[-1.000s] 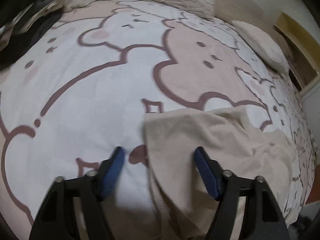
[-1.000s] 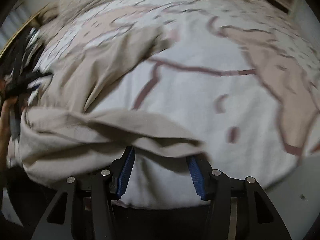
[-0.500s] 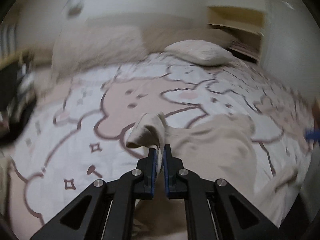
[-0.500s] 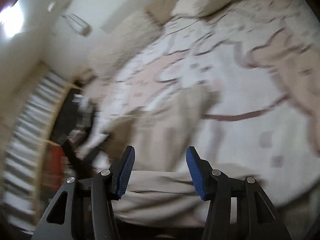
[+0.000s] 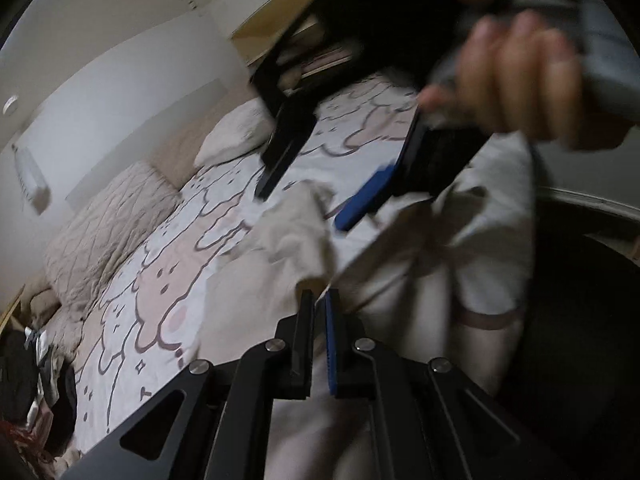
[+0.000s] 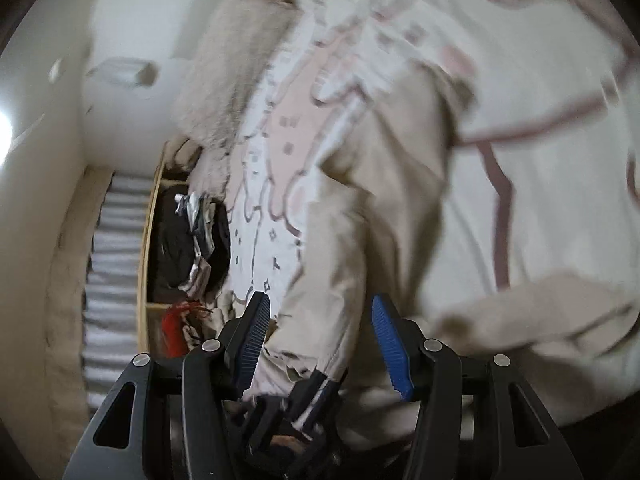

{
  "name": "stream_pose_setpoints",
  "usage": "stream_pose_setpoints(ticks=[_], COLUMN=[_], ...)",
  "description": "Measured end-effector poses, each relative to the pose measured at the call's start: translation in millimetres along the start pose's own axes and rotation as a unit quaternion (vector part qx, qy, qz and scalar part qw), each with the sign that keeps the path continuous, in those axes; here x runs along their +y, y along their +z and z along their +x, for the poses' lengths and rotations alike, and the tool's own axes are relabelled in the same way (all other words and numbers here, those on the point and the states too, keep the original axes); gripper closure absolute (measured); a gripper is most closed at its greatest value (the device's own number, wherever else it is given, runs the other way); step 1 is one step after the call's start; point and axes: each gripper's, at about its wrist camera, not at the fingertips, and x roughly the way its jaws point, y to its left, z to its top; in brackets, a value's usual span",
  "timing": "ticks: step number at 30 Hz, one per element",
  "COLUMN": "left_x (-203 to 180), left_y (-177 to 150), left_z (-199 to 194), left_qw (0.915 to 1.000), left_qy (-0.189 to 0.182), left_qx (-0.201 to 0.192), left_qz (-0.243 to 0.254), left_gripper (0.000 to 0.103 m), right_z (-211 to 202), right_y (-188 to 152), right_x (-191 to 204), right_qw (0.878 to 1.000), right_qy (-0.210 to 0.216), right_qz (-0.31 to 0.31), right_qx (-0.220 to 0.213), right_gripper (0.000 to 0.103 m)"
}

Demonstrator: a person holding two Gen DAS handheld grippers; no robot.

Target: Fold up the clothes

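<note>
A beige garment [image 5: 296, 236] lies on the bed and is lifted at one corner. My left gripper [image 5: 319, 300] is shut on that corner, with the cloth bunched above the fingertips. My right gripper [image 6: 318, 320] is open; the beige garment [image 6: 360, 208] hangs between its blue pads, and the left gripper's tip shows below them, pinching the cloth. In the left wrist view the right gripper [image 5: 316, 192] is open above the garment, held by a blurred hand [image 5: 516, 80].
The bed has a white and pink bear-print cover [image 5: 160, 280] with beige pillows [image 5: 108, 228] at its head. A wooden shelf with dark clothes [image 6: 188, 240] stands beside the bed. A yellow shelf [image 5: 272, 20] stands by the far wall.
My left gripper closed on the garment's corner and lifted it off the bed. My right gripper swung over, still open, and now straddles the raised cloth by the left gripper.
</note>
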Motion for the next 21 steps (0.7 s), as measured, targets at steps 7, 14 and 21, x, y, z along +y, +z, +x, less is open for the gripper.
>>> stream_pose_setpoints(ticks=[7,14,21], left_x=[-0.9,27.1,79.2], left_y=[-6.7,-17.2,-28.5], left_z=[-1.6,-4.8,-23.3], left_qw=[0.9998,0.996,0.9847], left_qy=[0.01,0.044,0.064], left_qx=[0.018,0.048,0.05], left_qz=[0.001,-0.061,-0.154], left_gripper=[0.097,0.097,0.042], right_z=[21.2,69.0,43.2], right_y=[0.8,23.8,1.0], right_x=[-6.9,3.0,41.5], right_qw=[1.0,0.997,0.974], right_qy=[0.013,-0.029,-0.12], right_qz=[0.008,-0.032,-0.19], right_qx=[0.021,0.06,0.016], right_gripper=[0.049,0.062,0.099])
